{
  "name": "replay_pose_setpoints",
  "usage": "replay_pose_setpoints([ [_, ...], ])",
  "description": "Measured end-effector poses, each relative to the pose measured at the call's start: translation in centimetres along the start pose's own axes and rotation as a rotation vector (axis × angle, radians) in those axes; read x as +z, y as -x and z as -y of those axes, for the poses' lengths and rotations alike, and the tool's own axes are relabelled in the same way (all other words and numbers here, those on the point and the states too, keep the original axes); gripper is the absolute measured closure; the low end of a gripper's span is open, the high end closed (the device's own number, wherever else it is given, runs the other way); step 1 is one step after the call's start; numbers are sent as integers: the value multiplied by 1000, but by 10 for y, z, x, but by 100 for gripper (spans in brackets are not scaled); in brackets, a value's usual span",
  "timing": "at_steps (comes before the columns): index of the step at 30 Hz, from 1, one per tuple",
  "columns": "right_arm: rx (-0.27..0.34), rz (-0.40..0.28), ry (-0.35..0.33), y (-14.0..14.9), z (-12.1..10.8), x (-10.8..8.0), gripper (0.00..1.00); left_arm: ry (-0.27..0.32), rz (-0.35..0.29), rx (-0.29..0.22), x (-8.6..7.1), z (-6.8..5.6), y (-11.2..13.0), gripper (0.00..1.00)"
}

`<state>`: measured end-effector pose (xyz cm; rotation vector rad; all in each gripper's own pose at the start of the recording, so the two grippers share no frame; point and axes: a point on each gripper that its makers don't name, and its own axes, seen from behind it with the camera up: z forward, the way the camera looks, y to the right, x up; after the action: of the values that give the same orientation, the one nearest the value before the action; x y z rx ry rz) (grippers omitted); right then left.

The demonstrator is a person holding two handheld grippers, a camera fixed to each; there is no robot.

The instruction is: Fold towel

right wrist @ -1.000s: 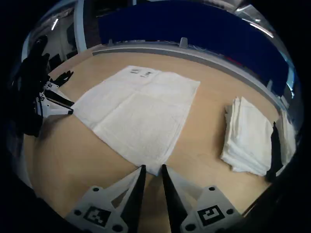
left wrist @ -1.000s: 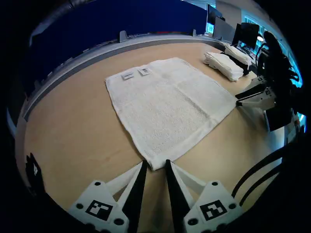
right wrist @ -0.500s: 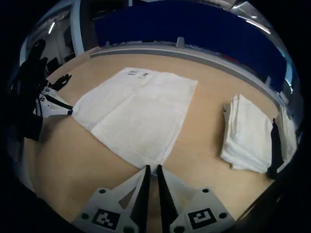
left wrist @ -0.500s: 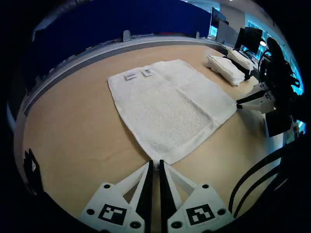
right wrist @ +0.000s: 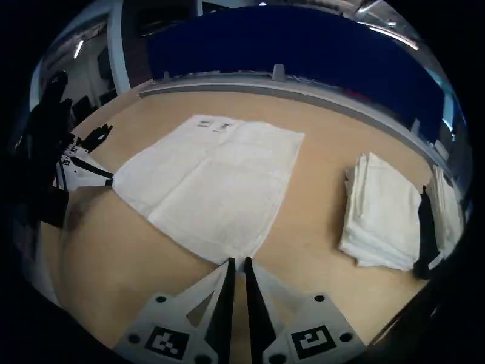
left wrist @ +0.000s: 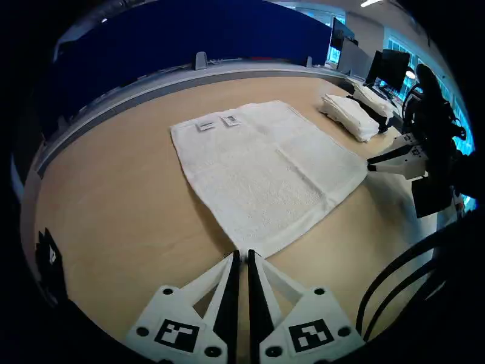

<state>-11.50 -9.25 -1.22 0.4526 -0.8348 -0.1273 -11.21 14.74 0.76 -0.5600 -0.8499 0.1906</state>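
Currently pinching towel (left wrist: 267, 170) at its two near corners with left hand-held gripper (left wrist: 242, 258) and right hand-held gripper (right wrist: 236, 264), both closed narrow. Found lying flat, spread on desk (left wrist: 121, 200). Expect soft, light, limp terry that sags between holds, so keep to the corners and lift together.

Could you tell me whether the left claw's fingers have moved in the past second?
Yes. The left claw has closed inward: its fingers stood apart on either side of the towel's near corner, and now nearly meet on it.
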Motion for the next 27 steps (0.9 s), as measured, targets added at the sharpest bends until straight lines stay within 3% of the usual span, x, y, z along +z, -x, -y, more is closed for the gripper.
replay_pose_setpoints([
  [14, 20, -27, -11, -12, 14, -28, 89, 1, -28, -51, -30, -5, -4, 91],
  [27, 45, -41, -23, -4, 35, -68, 89, 13, -35, -107, -68, -27, 6, 91],
])
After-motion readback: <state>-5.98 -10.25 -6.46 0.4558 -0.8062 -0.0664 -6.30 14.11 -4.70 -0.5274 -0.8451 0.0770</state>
